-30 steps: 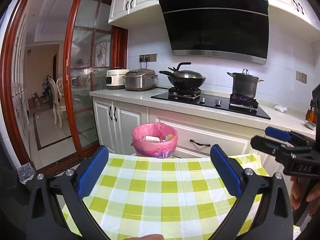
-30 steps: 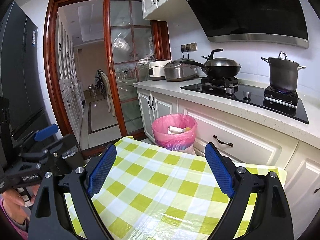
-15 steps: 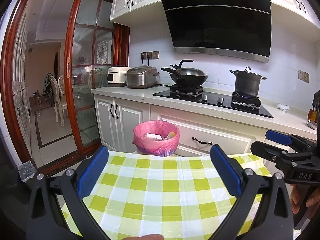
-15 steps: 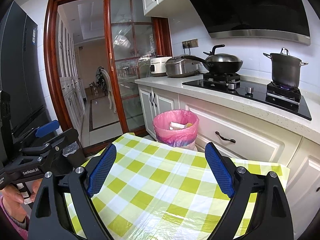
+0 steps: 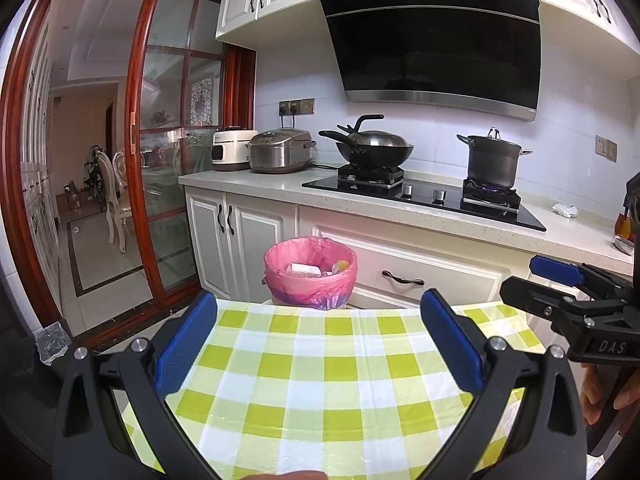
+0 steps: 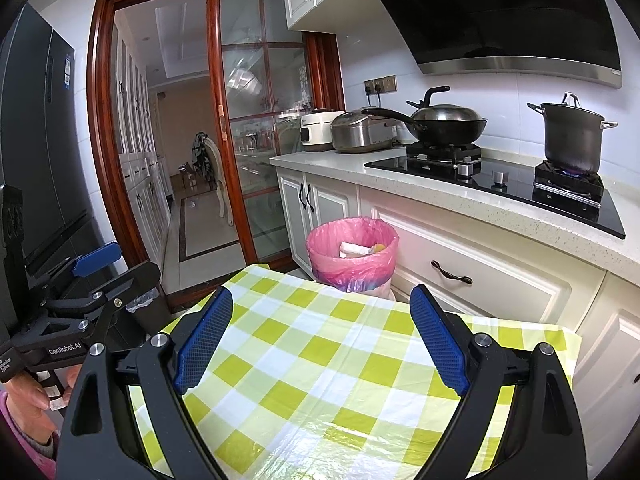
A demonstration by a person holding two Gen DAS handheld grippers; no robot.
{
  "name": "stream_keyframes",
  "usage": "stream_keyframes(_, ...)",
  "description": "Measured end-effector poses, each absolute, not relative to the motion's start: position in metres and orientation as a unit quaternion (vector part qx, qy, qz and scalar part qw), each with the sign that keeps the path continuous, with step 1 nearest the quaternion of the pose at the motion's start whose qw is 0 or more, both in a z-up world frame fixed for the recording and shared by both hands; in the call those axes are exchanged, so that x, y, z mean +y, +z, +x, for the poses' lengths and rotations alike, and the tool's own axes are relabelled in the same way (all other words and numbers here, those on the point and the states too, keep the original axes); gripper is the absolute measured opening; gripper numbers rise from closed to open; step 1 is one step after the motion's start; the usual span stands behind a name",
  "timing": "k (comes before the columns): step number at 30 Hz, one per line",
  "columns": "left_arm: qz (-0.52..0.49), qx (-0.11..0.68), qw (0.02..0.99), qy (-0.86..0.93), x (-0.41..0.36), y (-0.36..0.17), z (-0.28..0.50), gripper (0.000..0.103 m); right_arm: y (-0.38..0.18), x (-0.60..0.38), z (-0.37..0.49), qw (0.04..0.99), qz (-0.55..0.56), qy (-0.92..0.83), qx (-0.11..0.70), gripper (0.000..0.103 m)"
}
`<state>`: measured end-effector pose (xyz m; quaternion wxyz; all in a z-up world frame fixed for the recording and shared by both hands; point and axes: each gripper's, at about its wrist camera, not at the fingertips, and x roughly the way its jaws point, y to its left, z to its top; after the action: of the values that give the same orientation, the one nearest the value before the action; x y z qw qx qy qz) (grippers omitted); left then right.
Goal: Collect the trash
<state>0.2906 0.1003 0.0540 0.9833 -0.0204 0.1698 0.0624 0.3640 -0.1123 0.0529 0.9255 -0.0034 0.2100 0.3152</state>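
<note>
A trash bin with a pink liner (image 5: 310,272) stands on the floor past the far edge of the green-checked table (image 5: 320,380); it holds white paper and a yellow scrap. It also shows in the right wrist view (image 6: 352,254). My left gripper (image 5: 318,340) is open and empty above the tablecloth. My right gripper (image 6: 320,336) is open and empty above the table (image 6: 320,392). A crumpled white scrap (image 5: 565,210) lies on the counter right of the stove.
White cabinets and a counter (image 5: 280,188) run behind the bin. A wok (image 5: 372,150) and a pot (image 5: 492,160) over a lit burner sit on the stove. Rice cookers (image 5: 280,154) stand at the counter's left. A sliding glass door (image 5: 168,184) opens left.
Both grippers have risen and pulled back a little, so the bin and counter sit lower in view. Both stay open and empty.
</note>
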Motion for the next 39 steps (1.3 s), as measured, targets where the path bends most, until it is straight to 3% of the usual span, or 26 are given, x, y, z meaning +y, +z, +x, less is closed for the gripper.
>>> stream_keyframes(39, -0.028, 0.178, 0.983, 0.047, 0.094, 0.050, 0.293, 0.099, 0.045, -0.123, 0.367, 0.927, 0.005, 0.314, 0.208, 0.085)
